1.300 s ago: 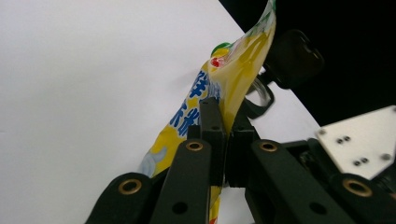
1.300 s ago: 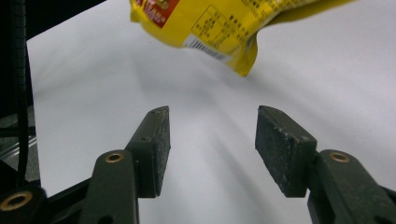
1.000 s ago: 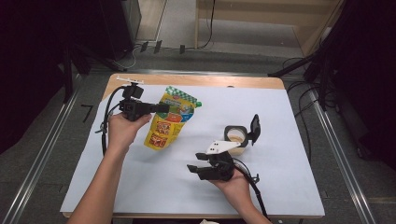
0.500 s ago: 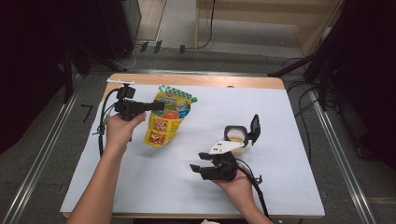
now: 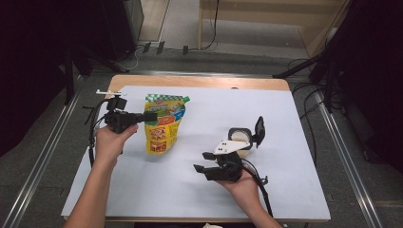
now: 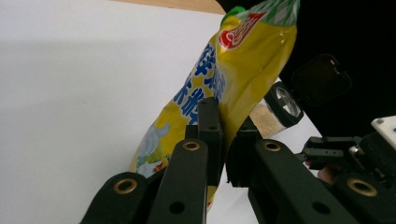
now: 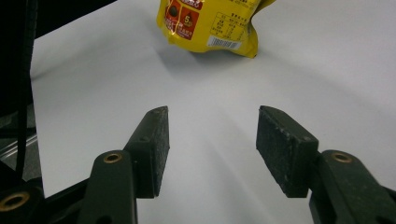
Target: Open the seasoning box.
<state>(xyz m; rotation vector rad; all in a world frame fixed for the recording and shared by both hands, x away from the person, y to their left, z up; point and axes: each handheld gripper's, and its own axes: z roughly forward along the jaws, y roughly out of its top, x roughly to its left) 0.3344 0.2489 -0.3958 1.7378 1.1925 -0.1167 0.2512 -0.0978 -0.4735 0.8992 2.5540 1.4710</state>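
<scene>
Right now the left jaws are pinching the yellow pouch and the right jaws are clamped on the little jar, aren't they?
Not quite. The left gripper does pinch the yellow pouch, but the right gripper holds nothing: the right gripper view shows its jaws apart over bare white table. The jar stands beside that hand in the high view.

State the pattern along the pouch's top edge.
Green-and-white checks on the yellow plastic pouch, clearest in the high view.

Table (image 5: 199, 81): I see a wooden top, bare along its far edge.
Cover: a white sheet (image 5: 294, 142) spreads over nearly all of it.
On the sheet: I make out a yellow pouch (image 5: 163, 124) left of centre, a small open-lidded jar (image 5: 242, 138) to its right.
</scene>
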